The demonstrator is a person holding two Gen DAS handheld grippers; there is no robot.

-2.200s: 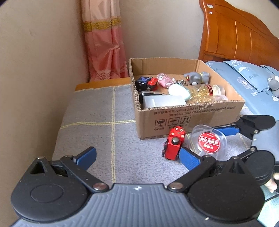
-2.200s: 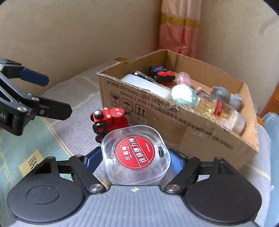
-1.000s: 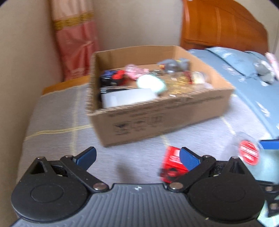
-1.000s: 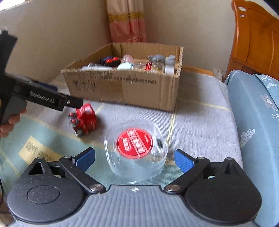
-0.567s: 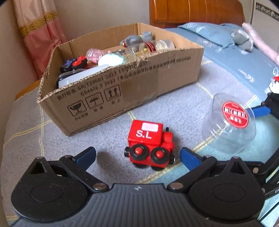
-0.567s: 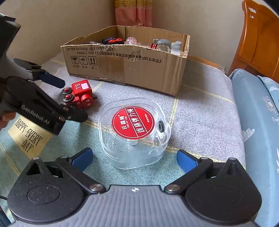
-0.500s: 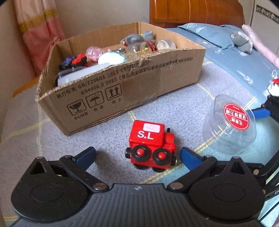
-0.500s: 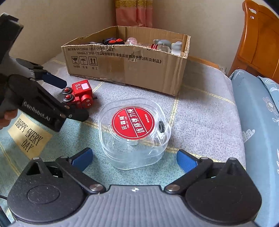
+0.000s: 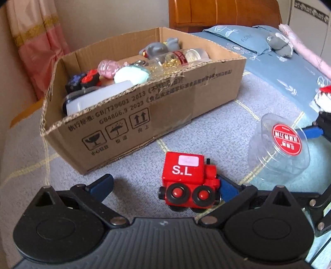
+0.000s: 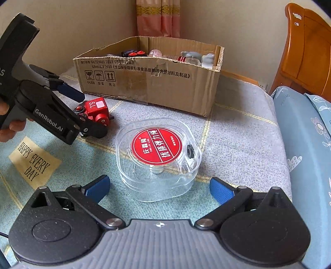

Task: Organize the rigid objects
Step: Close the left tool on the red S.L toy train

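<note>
Left gripper (image 9: 165, 185) spread wide, fingers either side of red toy train (image 9: 189, 183); right-hand pad looks to touch the train's front end, left pad well clear, nothing clamped. In the right wrist view the same left gripper (image 10: 86, 111) reaches in from the left around the train (image 10: 95, 111), held in a hand (image 10: 9, 124) at the frame edge. Right gripper (image 10: 159, 189) also spread wide, blue pads flanking the clear plastic case (image 10: 158, 159) with red round label, both pads apart from it, case just ahead of the tips. Case sits flat on the grey-and-teal checked bedcover (image 10: 238, 144); from the left wrist view the case (image 9: 278, 152) is to the right of the train, near it, not touching. Train stands on its wheels on the cover, "S.L" on its side, white sticker on top. Cardboard box (image 9: 144, 115) behind both, open top, near the train but apart. Box holds grey figure (image 9: 160, 48), clear bottle with gold bits (image 9: 180, 59), pink item (image 9: 108, 68), pale mint egg shape (image 9: 131, 75), black-and-red toy (image 9: 82, 80), white container (image 9: 97, 99). Blue pillow (image 10: 308, 132) right of the cover, wooden headboard (image 10: 306, 47) behind, pink curtain (image 10: 158, 18) in the corner. Patch reading "HAPPY EVERY DAY" (image 10: 34, 161) on the cover at left.
</note>
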